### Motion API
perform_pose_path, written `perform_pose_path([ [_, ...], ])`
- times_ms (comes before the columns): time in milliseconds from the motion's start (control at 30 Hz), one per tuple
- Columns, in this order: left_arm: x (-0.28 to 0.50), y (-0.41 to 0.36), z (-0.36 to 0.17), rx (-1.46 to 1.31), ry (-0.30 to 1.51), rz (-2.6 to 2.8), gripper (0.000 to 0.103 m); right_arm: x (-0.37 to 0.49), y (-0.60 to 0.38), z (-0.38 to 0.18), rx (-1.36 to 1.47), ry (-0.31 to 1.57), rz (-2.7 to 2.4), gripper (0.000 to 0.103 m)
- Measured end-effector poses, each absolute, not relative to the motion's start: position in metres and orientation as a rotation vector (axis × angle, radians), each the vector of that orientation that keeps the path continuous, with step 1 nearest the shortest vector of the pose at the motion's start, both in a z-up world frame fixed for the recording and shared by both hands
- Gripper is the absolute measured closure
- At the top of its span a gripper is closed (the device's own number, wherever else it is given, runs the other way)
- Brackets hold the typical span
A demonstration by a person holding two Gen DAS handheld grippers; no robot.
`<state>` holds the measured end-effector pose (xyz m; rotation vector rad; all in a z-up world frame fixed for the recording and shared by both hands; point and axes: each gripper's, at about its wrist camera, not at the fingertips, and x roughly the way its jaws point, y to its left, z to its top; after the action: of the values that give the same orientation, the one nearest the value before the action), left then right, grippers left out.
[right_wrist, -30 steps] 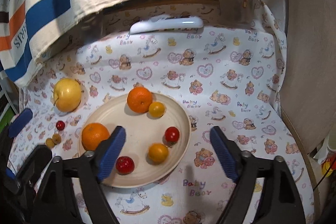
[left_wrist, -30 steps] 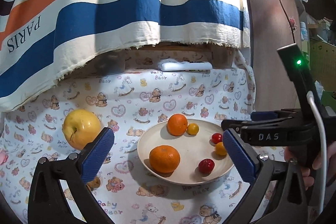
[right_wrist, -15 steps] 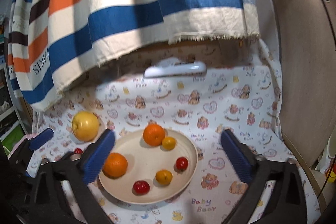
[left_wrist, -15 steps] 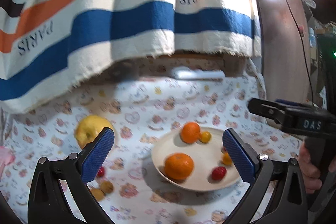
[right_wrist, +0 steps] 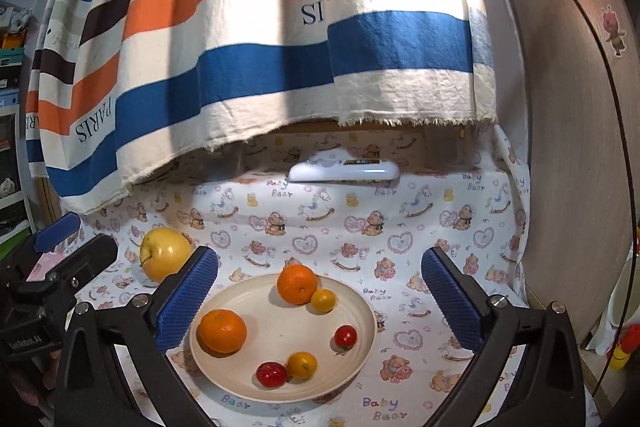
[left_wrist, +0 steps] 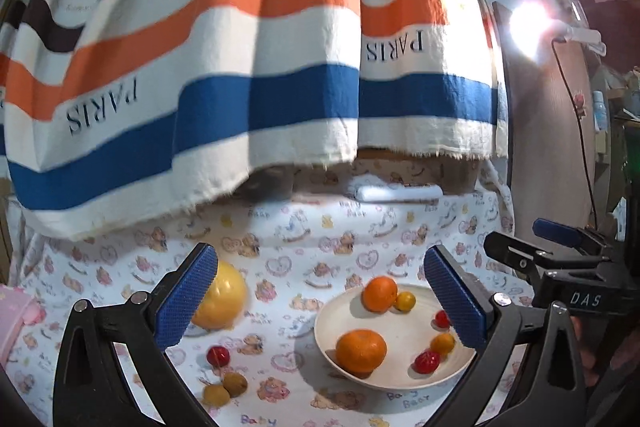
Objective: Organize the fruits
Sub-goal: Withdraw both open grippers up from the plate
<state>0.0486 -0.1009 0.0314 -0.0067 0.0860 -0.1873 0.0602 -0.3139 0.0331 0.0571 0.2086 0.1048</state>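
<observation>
On a table draped in a white nursery-print cloth [right_wrist: 420, 227] patterned with teddy bears and hearts, fruit lies sorted between bare cloth and a dish. At far left in the right wrist view, the left gripper [right_wrist: 60, 247] reaches in from the edge with nothing between its blue-tipped jaws; its own camera shows them spread wide and empty. Beside it a large yellow apple [right_wrist: 165, 253] sits directly on the cloth, well apart from the dish. In the left wrist view, a small red cherry tomato [left_wrist: 218, 355] and two small brownish-yellow round fruits [left_wrist: 226, 389], touching each other, lie on the cloth in front of the apple.

At centre stands a shallow, round cream plate [right_wrist: 360, 331]. It holds a large orange mandarin [right_wrist: 222, 330] at its left, a second orange mandarin [right_wrist: 297, 283] at the back touching a small yellow-orange kumquat [right_wrist: 323, 300], a red cherry tomato [right_wrist: 345, 336] toward the right, and, at the front, a red strawberry-like fruit [right_wrist: 272, 373] pressed against another small orange kumquat [right_wrist: 302, 365].

The right gripper [right_wrist: 318, 301] hovers over the plate; its blue-padded jaws have just been opening, stand fully released, and grasp nothing. Behind, a white, long remote-like device [right_wrist: 344, 171] lies under the fringe of a hanging cream cloth striped in blue, orange and brown [right_wrist: 260, 27], printed "PARIS". A wooden panel [right_wrist: 568, 107] closes the right.
</observation>
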Motion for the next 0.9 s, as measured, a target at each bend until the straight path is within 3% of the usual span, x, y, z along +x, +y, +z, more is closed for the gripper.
perform_pose_path([
  [400, 0.033, -0.095, 0.048, 0.051, -0.011, -0.118, 0.000, 0.051, -0.314, 0.042, 0.036, 0.126, 0.100, 0.000],
  [900, 0.041, -0.038, 0.040, 0.083, 0.237, -0.054, 0.001, 0.042, -0.309, 0.043, 0.098, 0.159, 0.227, 0.000],
])
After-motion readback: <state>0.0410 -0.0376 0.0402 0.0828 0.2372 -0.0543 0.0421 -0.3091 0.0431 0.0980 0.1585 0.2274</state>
